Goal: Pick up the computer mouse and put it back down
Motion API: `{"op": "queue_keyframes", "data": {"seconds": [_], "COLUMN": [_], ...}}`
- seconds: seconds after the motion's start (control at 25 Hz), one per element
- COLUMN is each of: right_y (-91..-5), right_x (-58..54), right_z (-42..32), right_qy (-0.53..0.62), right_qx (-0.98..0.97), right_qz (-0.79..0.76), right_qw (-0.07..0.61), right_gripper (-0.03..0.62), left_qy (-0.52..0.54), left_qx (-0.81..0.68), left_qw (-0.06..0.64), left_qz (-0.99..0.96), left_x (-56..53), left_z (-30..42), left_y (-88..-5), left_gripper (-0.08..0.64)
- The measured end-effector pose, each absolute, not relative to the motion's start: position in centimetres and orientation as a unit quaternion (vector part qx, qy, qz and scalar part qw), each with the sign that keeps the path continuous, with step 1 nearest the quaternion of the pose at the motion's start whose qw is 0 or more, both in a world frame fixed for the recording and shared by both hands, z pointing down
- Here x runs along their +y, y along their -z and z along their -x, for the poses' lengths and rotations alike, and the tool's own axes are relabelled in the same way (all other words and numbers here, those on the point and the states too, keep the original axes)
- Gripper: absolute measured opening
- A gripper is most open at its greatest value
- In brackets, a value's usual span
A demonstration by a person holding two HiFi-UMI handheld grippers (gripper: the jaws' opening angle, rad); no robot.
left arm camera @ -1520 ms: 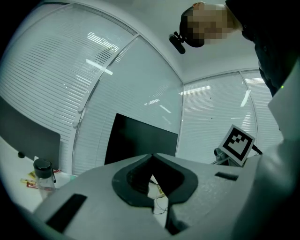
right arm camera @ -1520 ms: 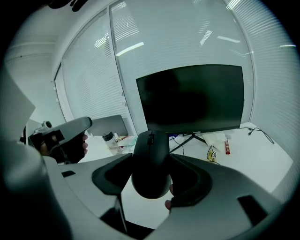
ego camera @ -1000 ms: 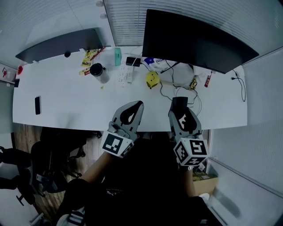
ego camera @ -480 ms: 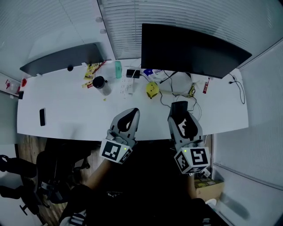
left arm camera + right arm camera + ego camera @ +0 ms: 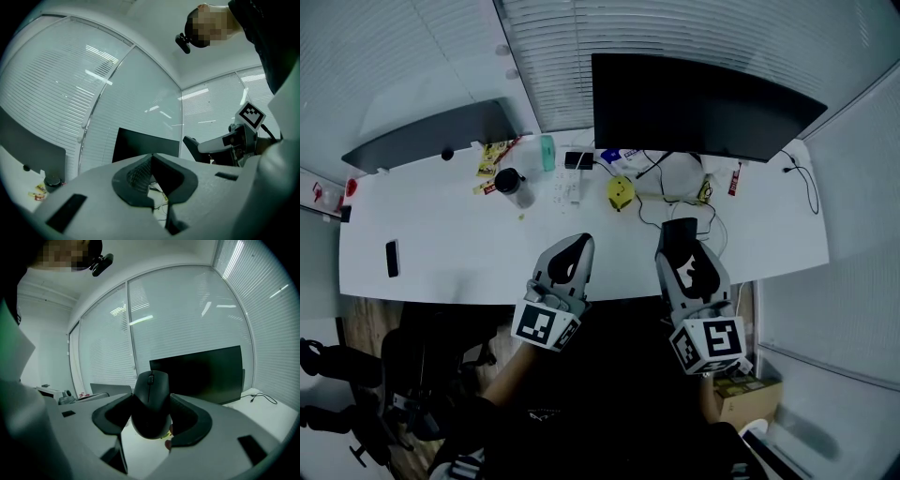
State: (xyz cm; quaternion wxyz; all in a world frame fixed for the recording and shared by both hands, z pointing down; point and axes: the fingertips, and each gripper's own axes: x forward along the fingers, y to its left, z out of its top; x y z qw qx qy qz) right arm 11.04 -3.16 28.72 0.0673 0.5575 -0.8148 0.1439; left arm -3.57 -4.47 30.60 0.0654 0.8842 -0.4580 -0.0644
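My right gripper (image 5: 151, 422) is clamped on the computer mouse (image 5: 150, 397), a rounded shell of smooth matte black plastic with a scroll wheel set in a narrow slot along its spine. Its dark pads (image 5: 190, 420) press on both flanks and the nose points up and away from me. From the head view I hold the mouse over the near edge of the white desk (image 5: 450, 253), just short of a tangle of thin black cables (image 5: 661, 202).

My left gripper (image 5: 151, 182) is closed on nothing, its jaws meeting at the tips. One pad (image 5: 138, 176) shows fine ribbing, and the shells around it are plain matte grey. Each gripper carries a cube (image 5: 546, 325) with black-and-white square markers.

Farther back stand a wide, glossy black monitor (image 5: 703, 98), a dark-lidded cup (image 5: 511, 184), a pale green bottle (image 5: 547, 151) and a round yellow object (image 5: 621, 190). The yellow-and-red packets (image 5: 492, 157) carry print, but it is too small to read.
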Motion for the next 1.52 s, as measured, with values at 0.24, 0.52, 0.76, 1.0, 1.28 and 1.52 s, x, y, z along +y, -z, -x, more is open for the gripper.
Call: {"op": "queue_keyframes", "data": {"seconds": [0.24,0.52,0.76,1.0,1.28,1.52], "right_y": [-29.0,-29.6,-29.9,-30.9,-32.3,-34.3], "right_x": [-2.9,-2.7,-3.3,-4.7,-6.7,-8.1], "right_z": [-11.1,-10.8,-9.9,-8.5,-6.0,-3.4], "right_qy": [-0.148,-0.151,-0.157,-0.162,-0.159,-0.165], "right_qx": [-0.816,-0.819,-0.825,-0.832,-0.845,-0.856], "right_qz": [-0.555,-0.547,-0.535,-0.517,-0.483,-0.448], "right_qw": [0.071,0.084,0.095,0.124,0.165,0.198], "right_gripper": [0.249,0.249,0.249,0.249,0.249,0.249], "left_qy": [0.065,0.063,0.057,0.050,0.050,0.059], "left_qx": [-0.459,-0.455,-0.459,-0.470,-0.483,-0.500], "left_qw": [0.068,0.073,0.081,0.095,0.119,0.117], "left_qz": [-0.883,-0.885,-0.883,-0.876,-0.866,-0.856], "left_x": [-4.1,-4.0,-4.2,-4.5,-5.3,-6.4], "left_z": [3.4,3.1,3.4,4.4,5.8,7.4], "left_y": [-30.8,-31.2,-32.0,-33.6,-35.1,-35.9], "left_gripper": [0.008,0.008,0.008,0.008,0.008,0.008]}}
